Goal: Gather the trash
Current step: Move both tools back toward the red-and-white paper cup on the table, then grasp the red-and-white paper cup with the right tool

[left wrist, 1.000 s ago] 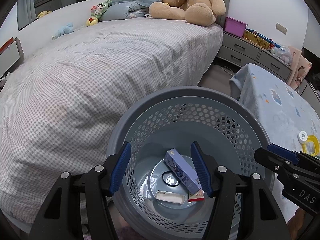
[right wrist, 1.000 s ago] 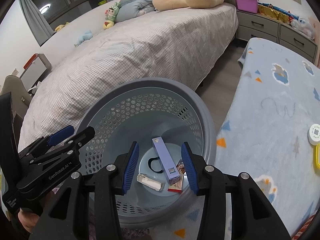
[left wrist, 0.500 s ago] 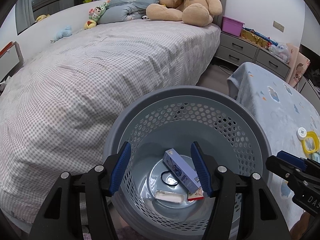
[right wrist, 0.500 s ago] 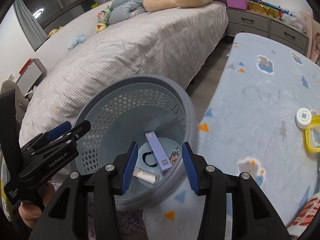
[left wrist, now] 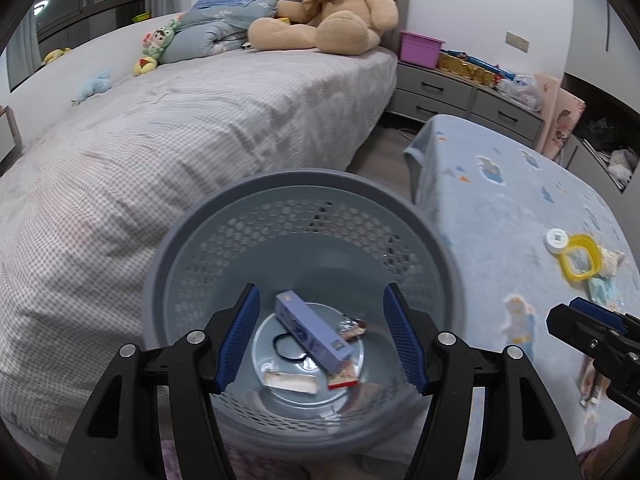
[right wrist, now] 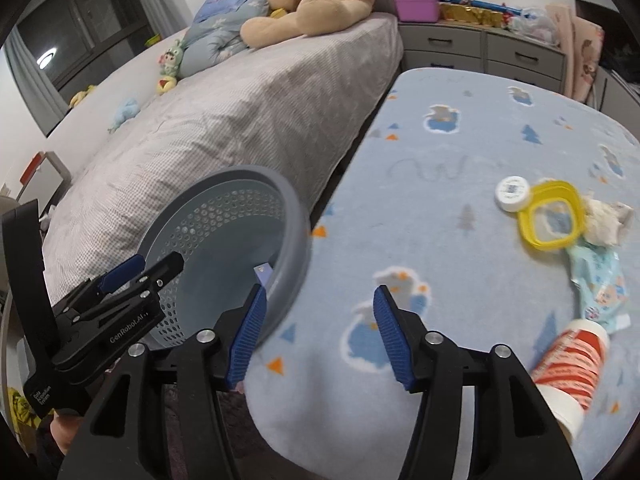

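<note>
A grey perforated trash basket (left wrist: 224,240) stands between the bed and the table; it also shows in the right wrist view (right wrist: 294,216). In it lie a purple box (left wrist: 312,330), a black hair tie (left wrist: 286,350), a white wrapper (left wrist: 292,382) and a shiny candy wrapper (left wrist: 352,326). My left gripper (left wrist: 320,340) is open and empty above the basket. My right gripper (right wrist: 318,334) is open and empty over the table's left edge. On the table lie a red-and-white cup (right wrist: 572,364), a light blue wrapper (right wrist: 600,280), crumpled tissue (right wrist: 604,222), a yellow lid (right wrist: 550,216) and a white cap (right wrist: 512,193).
The table has a light blue patterned blanket (right wrist: 460,152). A bed with a checked cover (left wrist: 160,140) fills the left, with a teddy bear (left wrist: 332,12) and small toys. Grey drawers (left wrist: 448,88) stand at the back wall.
My right gripper has swung right, from above the basket to over the table, bringing the cup and wrappers into view. My left gripper stays over the basket.
</note>
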`<action>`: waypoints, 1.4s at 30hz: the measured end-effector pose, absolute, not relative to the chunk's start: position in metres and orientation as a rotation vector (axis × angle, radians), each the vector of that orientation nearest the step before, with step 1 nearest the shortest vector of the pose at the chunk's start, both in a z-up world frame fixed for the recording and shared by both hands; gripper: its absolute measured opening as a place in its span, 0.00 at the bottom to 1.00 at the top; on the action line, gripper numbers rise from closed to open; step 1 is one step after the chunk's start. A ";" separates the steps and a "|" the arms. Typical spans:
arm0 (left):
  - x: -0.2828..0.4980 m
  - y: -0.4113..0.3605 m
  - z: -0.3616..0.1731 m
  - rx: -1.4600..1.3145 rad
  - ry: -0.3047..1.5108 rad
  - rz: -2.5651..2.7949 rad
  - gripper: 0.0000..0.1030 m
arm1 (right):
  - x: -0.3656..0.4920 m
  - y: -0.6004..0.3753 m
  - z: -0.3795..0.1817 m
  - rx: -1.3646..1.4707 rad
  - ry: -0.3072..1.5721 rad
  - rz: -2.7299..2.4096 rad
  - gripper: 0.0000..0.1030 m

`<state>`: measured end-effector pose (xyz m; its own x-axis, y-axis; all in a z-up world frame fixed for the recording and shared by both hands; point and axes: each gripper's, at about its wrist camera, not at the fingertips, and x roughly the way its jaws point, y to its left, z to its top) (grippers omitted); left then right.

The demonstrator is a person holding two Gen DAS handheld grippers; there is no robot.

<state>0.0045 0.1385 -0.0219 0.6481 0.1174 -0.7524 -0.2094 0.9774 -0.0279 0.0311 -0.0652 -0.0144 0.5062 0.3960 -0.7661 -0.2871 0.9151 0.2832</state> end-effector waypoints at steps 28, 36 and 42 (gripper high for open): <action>-0.011 0.020 -0.003 -0.032 0.844 0.014 0.61 | 0.012 -0.247 -0.030 0.413 1.053 0.071 0.70; -0.014 0.019 -0.001 -0.019 0.843 0.025 0.61 | 0.032 -0.250 -0.053 0.501 1.143 0.107 0.70; -0.015 0.019 -0.001 -0.016 0.845 0.027 0.61 | 0.041 -0.245 -0.065 0.526 1.194 0.145 0.70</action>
